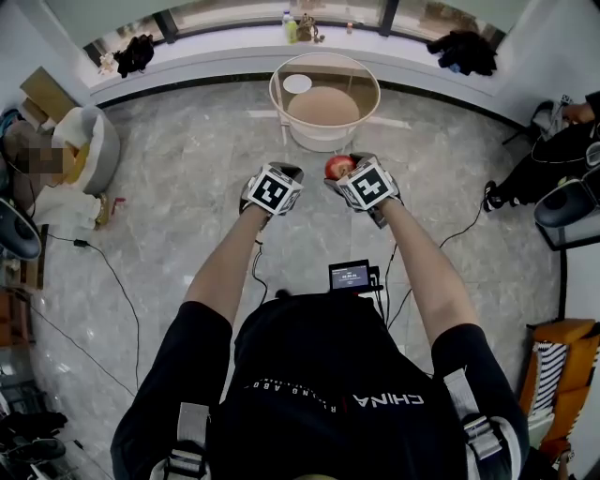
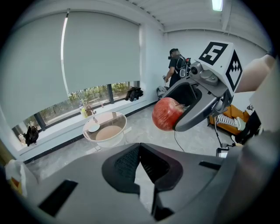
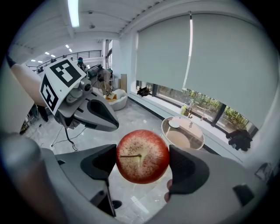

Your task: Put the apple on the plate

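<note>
A red apple (image 1: 337, 167) is gripped between the jaws of my right gripper (image 1: 347, 166), held in the air above the marble floor. In the right gripper view the apple (image 3: 142, 156) fills the gap, stem towards the camera, with both pads (image 3: 186, 166) pressed on its sides. A small white plate (image 1: 297, 83) lies on a round glass-topped table (image 1: 275, 94) just beyond the grippers; the plate (image 3: 174, 124) looks bare. My left gripper (image 1: 284, 173) hovers beside the right one, its jaws closed together with nothing between them (image 2: 140, 151).
A window ledge (image 1: 234, 47) with bottles (image 1: 291, 28) and dark clothes (image 1: 464, 52) runs behind the table. A white seat (image 1: 89, 141) stands at the left, cables (image 1: 112, 281) trail over the floor, and a seated person (image 1: 562, 150) is at the right.
</note>
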`<control>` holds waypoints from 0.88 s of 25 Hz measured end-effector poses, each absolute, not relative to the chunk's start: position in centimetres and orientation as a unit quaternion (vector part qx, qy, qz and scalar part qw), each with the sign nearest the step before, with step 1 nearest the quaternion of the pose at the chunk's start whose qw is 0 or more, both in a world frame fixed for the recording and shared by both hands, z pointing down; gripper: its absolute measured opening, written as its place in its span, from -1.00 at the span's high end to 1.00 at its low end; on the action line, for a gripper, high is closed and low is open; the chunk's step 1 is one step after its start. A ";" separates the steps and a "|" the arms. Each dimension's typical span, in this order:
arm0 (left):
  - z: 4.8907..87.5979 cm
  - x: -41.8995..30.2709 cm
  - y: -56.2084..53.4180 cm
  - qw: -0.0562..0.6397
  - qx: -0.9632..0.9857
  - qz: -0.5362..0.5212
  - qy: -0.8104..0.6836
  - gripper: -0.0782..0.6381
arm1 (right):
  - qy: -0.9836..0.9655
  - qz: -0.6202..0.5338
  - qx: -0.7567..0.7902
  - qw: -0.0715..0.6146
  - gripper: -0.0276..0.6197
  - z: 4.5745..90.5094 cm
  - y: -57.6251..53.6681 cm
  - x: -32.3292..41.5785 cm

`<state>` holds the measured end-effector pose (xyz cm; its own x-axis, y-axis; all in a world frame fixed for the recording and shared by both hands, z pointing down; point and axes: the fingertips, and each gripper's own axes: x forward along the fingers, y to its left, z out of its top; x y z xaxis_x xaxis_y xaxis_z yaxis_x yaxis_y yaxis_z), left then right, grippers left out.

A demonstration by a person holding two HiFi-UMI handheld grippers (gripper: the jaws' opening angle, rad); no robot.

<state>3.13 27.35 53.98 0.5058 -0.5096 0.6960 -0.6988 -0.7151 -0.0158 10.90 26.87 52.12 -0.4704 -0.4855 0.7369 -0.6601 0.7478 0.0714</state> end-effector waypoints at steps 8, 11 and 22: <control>53.6 3.2 27.1 0.133 0.858 0.339 -0.362 0.73 | -0.846 0.154 0.348 0.373 -0.24 52.2 26.8 12.2; 53.6 4.7 26.1 0.132 0.855 0.339 -0.369 0.73 | -0.848 0.158 0.344 0.372 -0.24 52.4 26.0 13.9; 55.0 6.2 26.4 0.137 0.844 0.341 -0.391 0.73 | -0.860 0.160 0.326 0.359 -0.24 54.2 26.0 15.8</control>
<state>6.20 26.38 55.01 0.4618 -0.5658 0.6831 -0.7528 -0.6573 -0.0355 15.77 26.00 54.21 -0.5304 -0.4449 0.7216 -0.6750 0.7366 -0.0420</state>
